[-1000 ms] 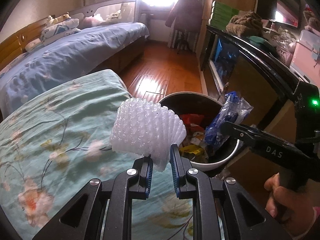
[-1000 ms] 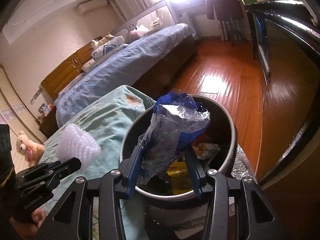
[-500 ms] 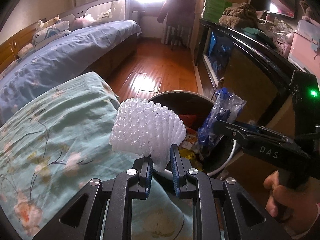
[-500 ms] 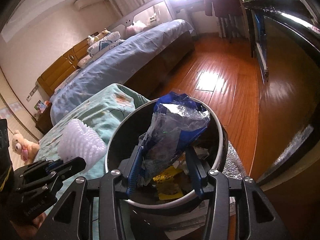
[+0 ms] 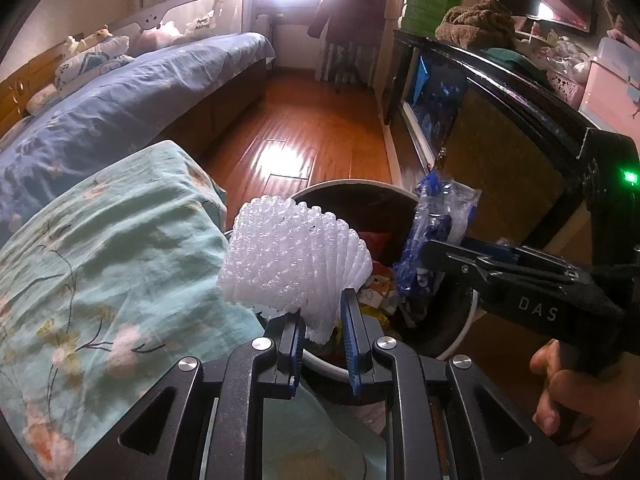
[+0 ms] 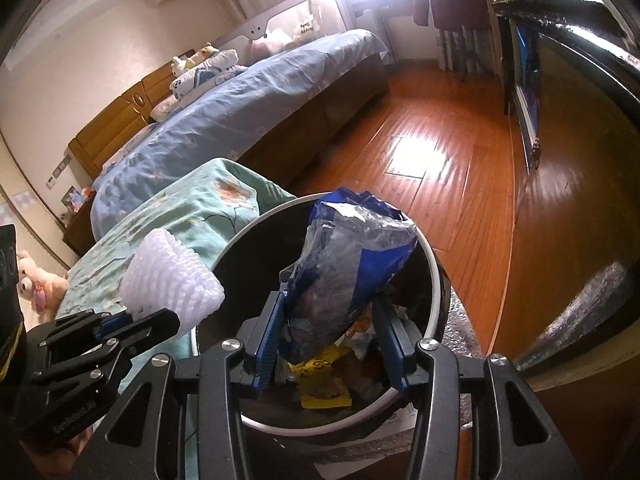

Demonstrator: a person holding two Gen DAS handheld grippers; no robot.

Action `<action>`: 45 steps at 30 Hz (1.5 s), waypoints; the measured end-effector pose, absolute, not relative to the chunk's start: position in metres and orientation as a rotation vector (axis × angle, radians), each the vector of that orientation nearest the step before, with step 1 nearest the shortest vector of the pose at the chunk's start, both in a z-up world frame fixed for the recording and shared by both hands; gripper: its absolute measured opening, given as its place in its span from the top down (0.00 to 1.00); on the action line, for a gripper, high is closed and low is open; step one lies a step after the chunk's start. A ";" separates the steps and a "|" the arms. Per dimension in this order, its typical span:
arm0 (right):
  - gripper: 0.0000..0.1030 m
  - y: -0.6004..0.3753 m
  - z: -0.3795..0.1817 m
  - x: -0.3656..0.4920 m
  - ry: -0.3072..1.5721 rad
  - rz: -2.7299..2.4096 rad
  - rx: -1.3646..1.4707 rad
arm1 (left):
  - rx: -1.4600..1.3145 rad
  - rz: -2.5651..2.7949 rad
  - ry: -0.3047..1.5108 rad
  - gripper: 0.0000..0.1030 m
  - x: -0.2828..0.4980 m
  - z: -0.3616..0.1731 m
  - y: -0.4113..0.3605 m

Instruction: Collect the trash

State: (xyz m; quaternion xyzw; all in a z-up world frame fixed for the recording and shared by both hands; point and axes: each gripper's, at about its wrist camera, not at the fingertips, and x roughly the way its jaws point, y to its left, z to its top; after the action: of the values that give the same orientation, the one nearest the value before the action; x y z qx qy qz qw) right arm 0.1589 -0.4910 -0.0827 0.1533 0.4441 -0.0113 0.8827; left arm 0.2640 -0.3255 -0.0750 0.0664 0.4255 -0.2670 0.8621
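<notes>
Trash going in: left gripper (image 5: 322, 334) clenching foam net (image 5: 294, 258) near bin (image 6: 434, 268) rim, right gripper (image 6: 326, 344) pinching blue wrapper (image 6: 348, 264) over opening. Centering before letting go (foam light, drifting easily).

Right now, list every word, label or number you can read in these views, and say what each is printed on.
"DAS": white letters on the side of the right gripper.
Left gripper body: embossed lettering, too faint to read.
Yellow wrapper in the trash bin: print too small.
Blue-and-clear plastic bag: no legible text.
</notes>
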 end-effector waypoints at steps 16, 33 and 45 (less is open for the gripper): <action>0.27 -0.494 -0.069 0.144 0.875 -0.051 0.393 | 0.077 -0.525 0.855 0.48 0.248 -0.064 -0.296; 0.07 -0.390 -0.032 0.105 0.728 0.037 0.339 | -0.066 -0.291 0.759 0.41 0.164 -0.046 -0.162; 0.00 -0.328 0.031 0.096 0.483 0.063 0.119 | -0.050 -0.138 0.471 0.10 0.086 0.014 -0.110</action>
State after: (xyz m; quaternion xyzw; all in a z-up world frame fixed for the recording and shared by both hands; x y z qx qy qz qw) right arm 0.0960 -0.3285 0.0315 0.0589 0.2391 0.0311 0.9687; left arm 0.0863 -0.1099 0.0141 -0.0246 0.2332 -0.0683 0.9697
